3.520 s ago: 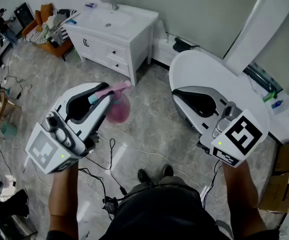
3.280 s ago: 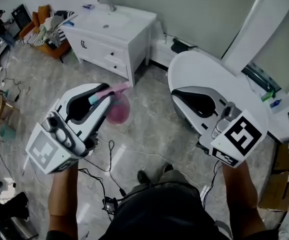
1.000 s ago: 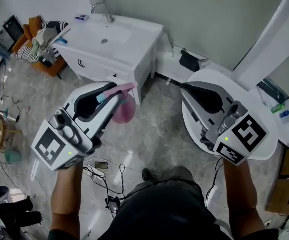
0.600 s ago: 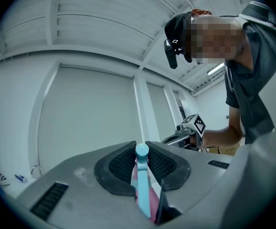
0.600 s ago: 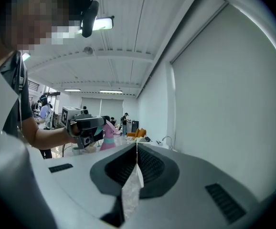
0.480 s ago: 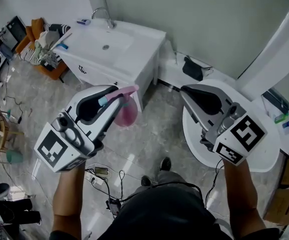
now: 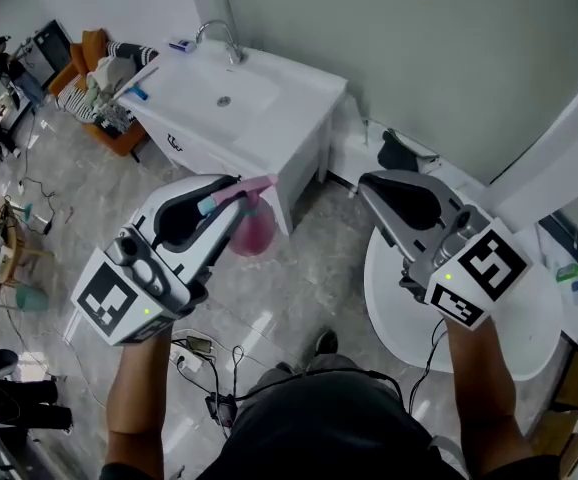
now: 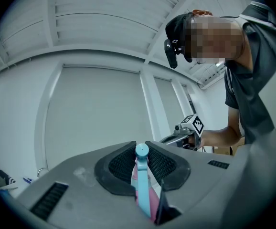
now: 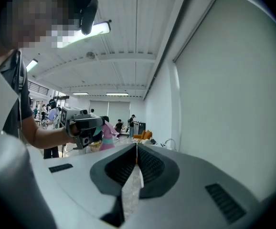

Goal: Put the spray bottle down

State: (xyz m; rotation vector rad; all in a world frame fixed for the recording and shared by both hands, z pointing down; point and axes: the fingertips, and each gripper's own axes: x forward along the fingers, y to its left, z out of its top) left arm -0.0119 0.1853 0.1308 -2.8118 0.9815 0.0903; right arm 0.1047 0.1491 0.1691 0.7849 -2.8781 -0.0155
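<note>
Your left gripper is pinched fully in on the head of the pink plastic spray bottle with the pale-blue nozzle; its round body hangs below the jaws, over the grey marbled floor, just off the front corner of the white vanity cabinet with a sink; nothing but that grip holds it up. Your right gripper is closed on itself and empty, so it offers no backup.

Open the left jaws before the base rests on something and the bottle will likely drop to the hard floor. You hold it high, by the narrow head, so the heavy body may swing and tip as it lands. Set it too near the vanity's edge, or on the basin's slope, and it could topple. Watch the black cables by your feet.
</note>
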